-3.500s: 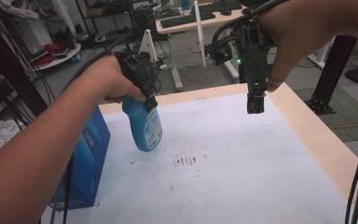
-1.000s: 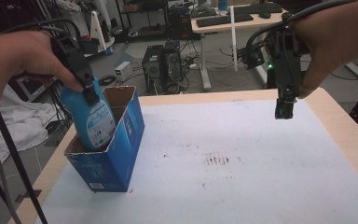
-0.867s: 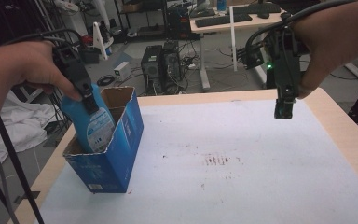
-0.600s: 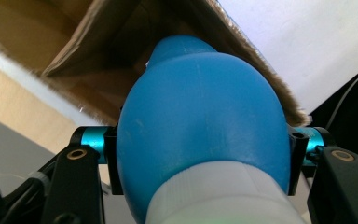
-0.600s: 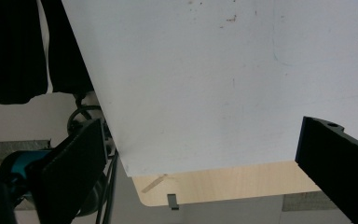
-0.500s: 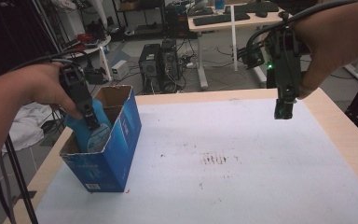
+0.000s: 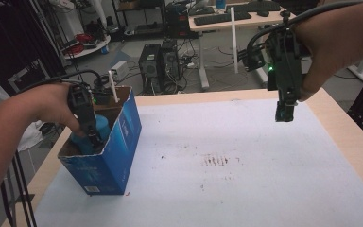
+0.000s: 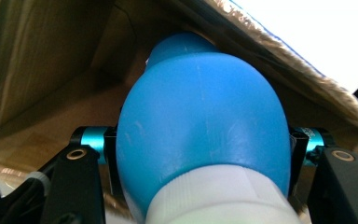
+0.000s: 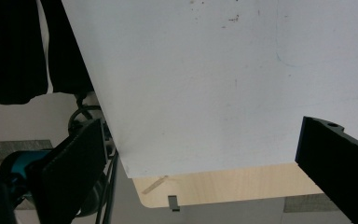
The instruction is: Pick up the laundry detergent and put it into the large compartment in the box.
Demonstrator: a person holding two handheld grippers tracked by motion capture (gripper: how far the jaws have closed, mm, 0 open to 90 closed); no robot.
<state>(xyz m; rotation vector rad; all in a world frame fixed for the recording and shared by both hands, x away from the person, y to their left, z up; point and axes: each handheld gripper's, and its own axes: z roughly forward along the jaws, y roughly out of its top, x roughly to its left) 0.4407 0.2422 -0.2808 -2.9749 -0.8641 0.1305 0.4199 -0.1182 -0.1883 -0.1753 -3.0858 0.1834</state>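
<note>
The left tool (image 7: 93,137) is reaching down into the open blue box (image 7: 118,156) standing at the desk's (image 7: 246,189) left edge, and it is clenching a blue bottle (image 8: 200,126) between its jaws. The bottle is sitting inside the box, pressed on both sides by the jaws, its rounded body pointing toward the cardboard wall. The right tool (image 7: 284,113) is hanging above the far right part of the desk, well apart from the box, its jaws spread wide and grasping nothing.
</note>
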